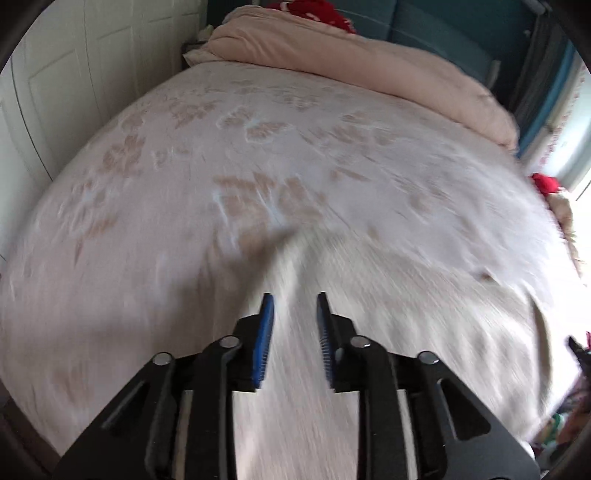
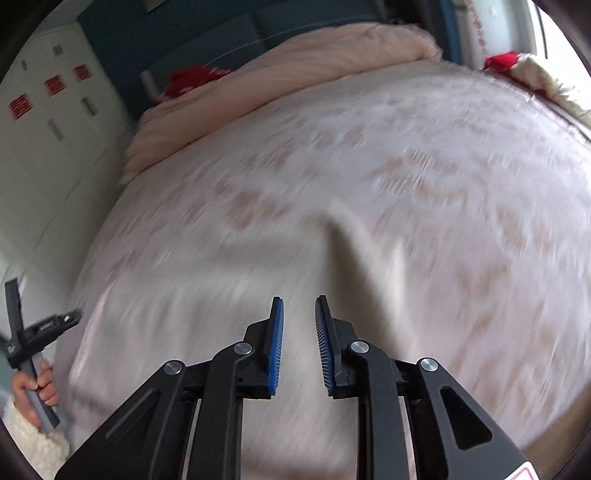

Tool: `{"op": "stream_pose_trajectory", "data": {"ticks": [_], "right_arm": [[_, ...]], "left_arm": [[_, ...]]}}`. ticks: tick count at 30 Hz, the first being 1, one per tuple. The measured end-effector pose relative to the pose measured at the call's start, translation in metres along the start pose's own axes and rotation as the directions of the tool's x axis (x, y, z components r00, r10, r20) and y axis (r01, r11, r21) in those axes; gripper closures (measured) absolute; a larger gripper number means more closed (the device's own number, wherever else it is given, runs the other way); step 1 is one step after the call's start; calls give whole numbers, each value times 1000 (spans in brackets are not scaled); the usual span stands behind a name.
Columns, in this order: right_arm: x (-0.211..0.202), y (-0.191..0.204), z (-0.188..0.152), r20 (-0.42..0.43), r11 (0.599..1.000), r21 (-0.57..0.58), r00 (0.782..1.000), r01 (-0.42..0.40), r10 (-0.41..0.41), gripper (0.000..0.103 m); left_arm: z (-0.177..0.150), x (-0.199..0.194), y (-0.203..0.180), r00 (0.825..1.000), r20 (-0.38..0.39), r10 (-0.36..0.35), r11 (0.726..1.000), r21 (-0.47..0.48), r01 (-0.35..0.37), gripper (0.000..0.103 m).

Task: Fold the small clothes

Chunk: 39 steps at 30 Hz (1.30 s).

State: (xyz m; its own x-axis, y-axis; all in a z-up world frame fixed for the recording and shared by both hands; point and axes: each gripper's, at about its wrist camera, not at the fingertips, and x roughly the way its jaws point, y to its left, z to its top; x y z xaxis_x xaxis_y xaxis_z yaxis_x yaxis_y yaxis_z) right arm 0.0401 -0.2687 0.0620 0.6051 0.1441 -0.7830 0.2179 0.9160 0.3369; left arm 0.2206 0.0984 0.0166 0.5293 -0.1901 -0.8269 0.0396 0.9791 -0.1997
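A pale cream garment (image 1: 332, 302) lies on the bed, blurred by motion, reaching from the near edge toward the middle; it also shows in the right wrist view (image 2: 240, 295). My left gripper (image 1: 295, 301) hangs over it with its blue-padded jaws apart and nothing between them. My right gripper (image 2: 299, 304) is also open and empty above the same cloth. The left gripper's handle, held in a hand, shows at the left edge of the right wrist view (image 2: 33, 343).
The bed (image 1: 184, 155) has a pink floral cover. A rolled pink duvet (image 1: 369, 62) lies along the far end with red cloth (image 1: 317, 13) behind it. White closet doors (image 1: 55, 92) stand on the left. A red item (image 1: 546, 182) lies at the bed's right edge.
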Motion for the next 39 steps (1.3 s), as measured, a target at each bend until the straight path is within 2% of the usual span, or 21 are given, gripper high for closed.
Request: {"op": "stream_pose_trajectory", "data": {"ticks": [1, 2, 6, 8, 9, 10, 12, 14, 16, 19, 21, 24, 25, 27, 28, 29, 30, 32, 36, 38, 39], "right_arm": [[1, 6, -13, -9, 1000, -15, 1000, 1, -1, 83], [3, 15, -29, -15, 999, -40, 1000, 8, -8, 83], [11, 44, -51, -47, 995, -74, 997, -60, 57, 84], [18, 52, -55, -36, 983, -182, 999, 20, -27, 88], [27, 41, -58, -59, 982, -172, 995, 75, -86, 89], [31, 31, -62, -84, 986, -140, 991, 89, -101, 92], [29, 1, -68, -115, 999, -17, 992, 40, -41, 103], [15, -2, -66, -110, 999, 25, 993, 47, -44, 103], [5, 10, -61, -85, 1000, 9, 996, 16, -15, 97], [10, 24, -59, -81, 999, -35, 997, 7, -9, 96], [35, 19, -67, -156, 997, -62, 986, 53, -62, 97], [24, 6, -73, -155, 999, 29, 988, 15, -10, 100], [14, 3, -73, -149, 999, 47, 989, 9, -2, 96], [-9, -5, -77, -125, 996, 88, 992, -9, 20, 81], [-16, -12, -80, -122, 994, 112, 992, -22, 35, 61], [-23, -21, -86, -118, 989, 145, 992, -35, 52, 48], [-27, -31, -90, -114, 983, 179, 991, -49, 70, 47], [-24, -55, -97, -112, 960, 273, 988, -68, 102, 47], [-10, -78, -94, -48, 894, 433, 987, -118, 154, 44], [-4, -91, -87, 16, 841, 516, 983, -164, 182, 37], [1, -96, -84, 31, 814, 551, 980, -181, 197, 36]], "left_arm": [[-16, -10, 0, 1000, -7, -31, 999, -15, 30, 69], [-31, -15, 2, 998, -16, -57, 998, -36, 56, 67], [-86, -17, -4, 989, -53, -135, 986, -110, 129, 69], [-99, -10, -16, 992, -66, -105, 992, -74, 100, 69], [-101, -5, -20, 995, -73, -61, 998, -39, 58, 69], [-102, 0, -19, 996, -81, -27, 999, -29, 25, 70], [-104, 6, -6, 995, -92, -29, 998, -66, 23, 77], [-102, 5, 2, 994, -97, -45, 996, -80, 37, 81], [-103, 3, 2, 994, -100, -45, 997, -68, 38, 81], [-105, 4, -2, 996, -90, -24, 999, -45, 20, 81], [-106, 4, -4, 997, -82, -12, 999, -49, 8, 81], [-110, -3, -4, 996, -84, -25, 998, -57, 20, 81], [-113, -10, -2, 996, -85, -37, 997, -68, 31, 81], [-116, -28, 9, 994, -73, -79, 991, -117, 70, 69], [-120, -39, 18, 993, -52, -109, 983, -157, 100, 49], [-128, -53, 32, 990, -10, -143, 965, -223, 137, 27], [-134, -61, 43, 988, 23, -154, 949, -273, 154, 21], [-147, -68, 66, 985, 56, -165, 911, -375, 174, 17], [-152, -48, 88, 982, 40, -185, 850, -495, 180, 17], [-146, -37, 91, 981, 49, -188, 829, -528, 186, 17], [-142, -29, 93, 978, 61, -198, 807, -557, 198, 17]]}}
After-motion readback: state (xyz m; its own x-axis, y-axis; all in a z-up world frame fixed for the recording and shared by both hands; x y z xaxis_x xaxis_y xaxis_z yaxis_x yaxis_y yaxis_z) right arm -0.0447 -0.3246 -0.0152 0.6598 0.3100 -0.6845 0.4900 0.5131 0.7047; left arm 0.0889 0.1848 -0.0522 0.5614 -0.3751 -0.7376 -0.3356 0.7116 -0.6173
